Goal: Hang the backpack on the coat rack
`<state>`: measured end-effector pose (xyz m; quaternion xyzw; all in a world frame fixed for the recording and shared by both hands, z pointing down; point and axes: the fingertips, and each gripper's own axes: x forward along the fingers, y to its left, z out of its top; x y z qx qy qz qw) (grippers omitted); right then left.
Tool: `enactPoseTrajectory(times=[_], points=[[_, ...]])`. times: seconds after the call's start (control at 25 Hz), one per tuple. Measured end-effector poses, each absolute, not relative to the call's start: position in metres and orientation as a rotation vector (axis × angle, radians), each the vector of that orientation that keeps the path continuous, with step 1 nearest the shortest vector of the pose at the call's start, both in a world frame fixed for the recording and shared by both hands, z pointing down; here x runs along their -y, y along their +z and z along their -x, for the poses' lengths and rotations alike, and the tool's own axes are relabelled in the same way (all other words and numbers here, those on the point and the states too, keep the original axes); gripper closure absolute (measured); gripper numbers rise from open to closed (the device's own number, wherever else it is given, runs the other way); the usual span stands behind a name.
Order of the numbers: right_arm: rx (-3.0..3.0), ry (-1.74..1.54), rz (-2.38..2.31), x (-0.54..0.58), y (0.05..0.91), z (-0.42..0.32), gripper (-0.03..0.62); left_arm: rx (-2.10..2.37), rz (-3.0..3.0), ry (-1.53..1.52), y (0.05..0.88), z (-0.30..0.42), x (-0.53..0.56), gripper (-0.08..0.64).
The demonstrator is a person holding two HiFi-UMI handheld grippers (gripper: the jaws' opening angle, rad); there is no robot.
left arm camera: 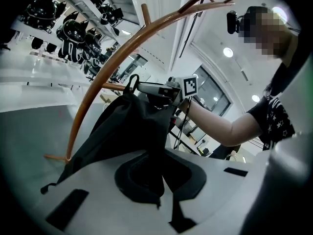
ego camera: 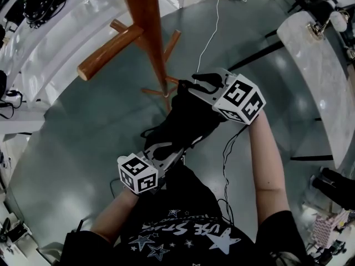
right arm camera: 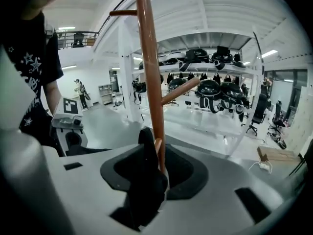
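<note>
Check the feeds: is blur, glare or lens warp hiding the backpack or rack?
Head view: sharp, soft glare on the glossy grey floor; the black fabric backpack reads as a featureless dark mass. Left gripper view: fisheye bends the brown wooden coat rack into an arc. Right gripper view: rack sharp, backpack strap a silhouette.

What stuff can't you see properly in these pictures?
- Top of the coat rack: cut off by the upper edge, head view.
- Its feet: partly behind the backpack, head view.
- Backpack's lower end: melts into the person's black shirt, head view.
- What sits on the shelves: too far and small to name, right gripper view.
</note>
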<state>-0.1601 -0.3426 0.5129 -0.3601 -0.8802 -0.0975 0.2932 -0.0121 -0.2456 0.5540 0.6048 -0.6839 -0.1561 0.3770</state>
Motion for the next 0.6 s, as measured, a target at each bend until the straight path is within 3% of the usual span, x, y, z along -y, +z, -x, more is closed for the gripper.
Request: enactPoseTrajectory(times=[0.12,0.6], points=[[2.317,-0.261,0.943,0.344,0.521,0.165,0.531,1.742,-1.552,-0.401,0.554,0.010,0.247,0.537],[2.301,-0.244,0.920,0.354,0.536,0.162,0.575,1.708,-1.571,-0.404,0.558,0.006,0.257,0.537]])
